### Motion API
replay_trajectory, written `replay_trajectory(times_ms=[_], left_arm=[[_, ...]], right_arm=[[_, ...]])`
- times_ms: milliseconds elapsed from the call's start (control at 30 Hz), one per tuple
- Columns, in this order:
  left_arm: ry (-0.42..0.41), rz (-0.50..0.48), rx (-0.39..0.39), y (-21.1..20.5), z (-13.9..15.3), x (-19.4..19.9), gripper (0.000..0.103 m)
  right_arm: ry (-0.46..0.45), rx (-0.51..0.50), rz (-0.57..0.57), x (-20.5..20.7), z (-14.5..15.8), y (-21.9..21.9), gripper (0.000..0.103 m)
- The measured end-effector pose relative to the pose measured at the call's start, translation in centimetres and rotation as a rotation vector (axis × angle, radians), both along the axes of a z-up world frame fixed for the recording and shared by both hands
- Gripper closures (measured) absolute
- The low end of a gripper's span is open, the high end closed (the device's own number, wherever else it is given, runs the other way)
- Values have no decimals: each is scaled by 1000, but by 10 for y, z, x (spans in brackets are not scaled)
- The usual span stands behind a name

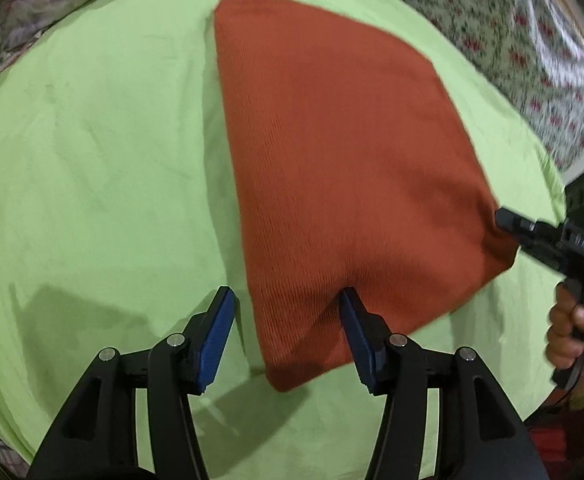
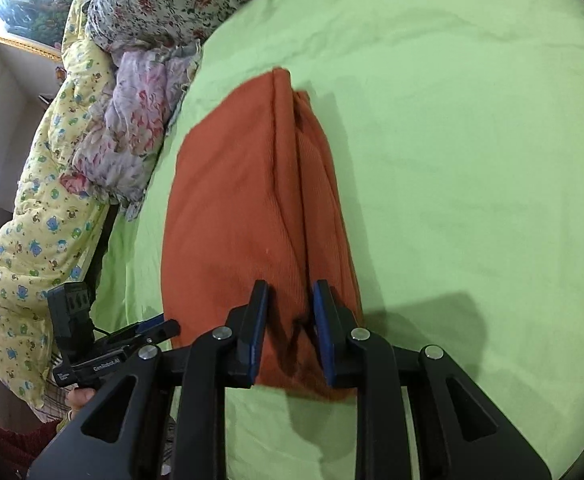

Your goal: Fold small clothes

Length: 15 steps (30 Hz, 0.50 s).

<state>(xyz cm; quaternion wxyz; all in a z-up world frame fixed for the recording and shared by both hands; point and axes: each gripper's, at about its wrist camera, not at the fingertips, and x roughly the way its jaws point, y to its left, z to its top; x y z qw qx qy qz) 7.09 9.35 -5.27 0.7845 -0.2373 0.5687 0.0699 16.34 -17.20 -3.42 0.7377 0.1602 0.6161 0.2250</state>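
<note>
Two tools: left tool (image 1: 285, 296) agape, right tool (image 2: 289, 292) pinching garment (image 2: 251, 216)

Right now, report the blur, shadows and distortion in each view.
Left wrist: fisheye bends the green sheet into a dome; floral quilt smeared at the rim; left tongs cast a shadow. Right wrist: right tongs sharp on the orange cloth, a dark shadow to their right.
</note>
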Motion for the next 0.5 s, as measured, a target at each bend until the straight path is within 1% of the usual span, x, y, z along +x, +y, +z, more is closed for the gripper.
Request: replay_trajectory(times_ms=[33, 67, 100, 167, 233, 300, 367, 433, 500], left_arm=[[14, -15, 16, -5, -3, 0, 47], [15, -20, 22, -7, -4, -1, 49], [12, -24, 26, -8, -4, -3, 49], [13, -33, 23, -11, -3, -3, 52], [13, -35, 14, -12, -4, -2, 52], [16, -43, 13, -12, -5, -1, 53], [24, -65, 25, -16, -6, 0, 53], [31, -82, 33, -17, -7, 5, 53], [36, -94, 35, -18, -8, 4, 53]], right_arm=[[5, 1, 4, -2, -2, 1, 86], [4, -7, 9, -3, -3, 3, 88], [-6, -19, 12, -3, -1, 4, 89], [-31, 10, 1, -4, 8, 3, 90], [-67, 58, -12, -7, 22, -3, 91], [-72, 59, -14, -9, 24, -7, 91], [-50, 27, -16, -10, 13, -11, 92], [-17, -14, -31, -9, -5, -14, 92], [-5, -49, -41, -8, -18, -15, 92]])
